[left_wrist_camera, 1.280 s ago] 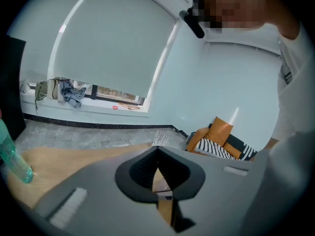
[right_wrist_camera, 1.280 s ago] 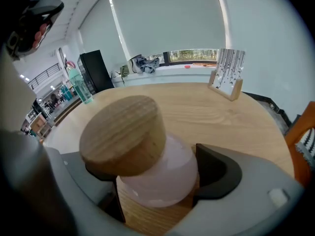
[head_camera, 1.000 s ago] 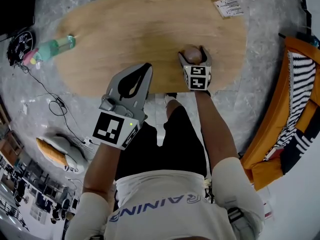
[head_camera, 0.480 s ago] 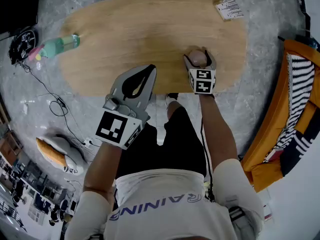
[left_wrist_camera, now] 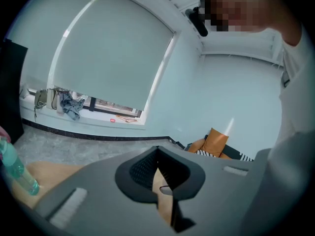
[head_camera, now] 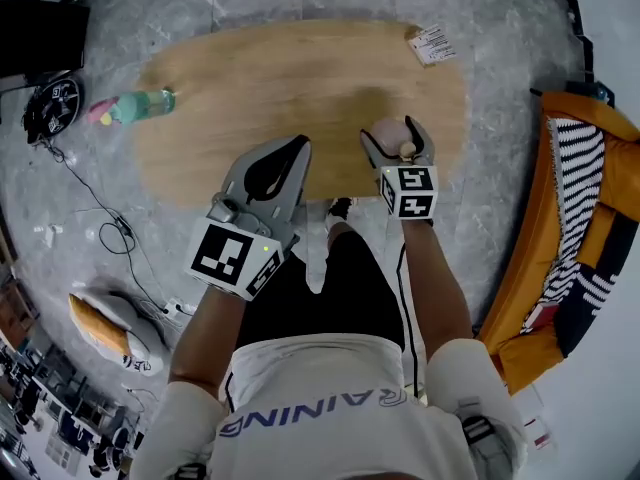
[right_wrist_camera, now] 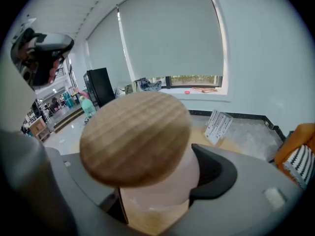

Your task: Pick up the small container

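The small container (head_camera: 405, 150), pale pink with a round wooden lid (right_wrist_camera: 135, 136), is held off the oval wooden table (head_camera: 260, 78) near its front right edge. My right gripper (head_camera: 398, 128) is shut on its body, one jaw on each side, and the lid stands above the jaws in the right gripper view. My left gripper (head_camera: 297, 143) hovers over the table's front edge to the left of it, shut, with nothing in it. In the left gripper view its fingertips (left_wrist_camera: 157, 151) meet, with only table showing below them.
A green bottle (head_camera: 140, 105) lies at the table's left end and a printed card (head_camera: 432, 44) at its far right. An orange seat with a striped cloth (head_camera: 575, 198) stands to the right. Cables (head_camera: 100, 218) and a bag (head_camera: 105, 328) lie on the floor at left.
The right gripper has come up off the table with the container still in its jaws. The table looks smaller and farther away. The left gripper has stayed where it was.
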Tool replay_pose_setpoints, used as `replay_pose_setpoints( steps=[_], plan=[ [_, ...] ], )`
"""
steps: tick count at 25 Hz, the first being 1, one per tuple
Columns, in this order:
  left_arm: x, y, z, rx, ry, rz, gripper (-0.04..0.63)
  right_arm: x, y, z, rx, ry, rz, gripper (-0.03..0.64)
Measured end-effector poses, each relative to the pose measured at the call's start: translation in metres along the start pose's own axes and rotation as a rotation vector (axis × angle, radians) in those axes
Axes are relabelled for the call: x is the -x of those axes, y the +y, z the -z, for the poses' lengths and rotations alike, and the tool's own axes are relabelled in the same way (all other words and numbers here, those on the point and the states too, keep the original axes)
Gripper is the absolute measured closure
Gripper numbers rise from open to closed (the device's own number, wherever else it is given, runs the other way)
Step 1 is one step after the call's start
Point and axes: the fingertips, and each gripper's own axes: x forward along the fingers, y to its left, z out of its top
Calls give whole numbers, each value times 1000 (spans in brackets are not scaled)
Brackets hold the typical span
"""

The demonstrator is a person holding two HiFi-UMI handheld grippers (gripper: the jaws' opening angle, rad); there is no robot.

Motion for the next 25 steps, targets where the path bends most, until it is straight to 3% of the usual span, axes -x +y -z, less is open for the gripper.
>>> replay_pose_setpoints(
  steps=[17, 25],
  plan=[
    [95, -21, -126, -95, -136, -15, 597, 199, 56, -208, 71, -253, -27, 201],
    [137, -60, -181, -140, -216, 26, 595, 293, 91, -282, 122, -407, -50, 201]
  ],
)
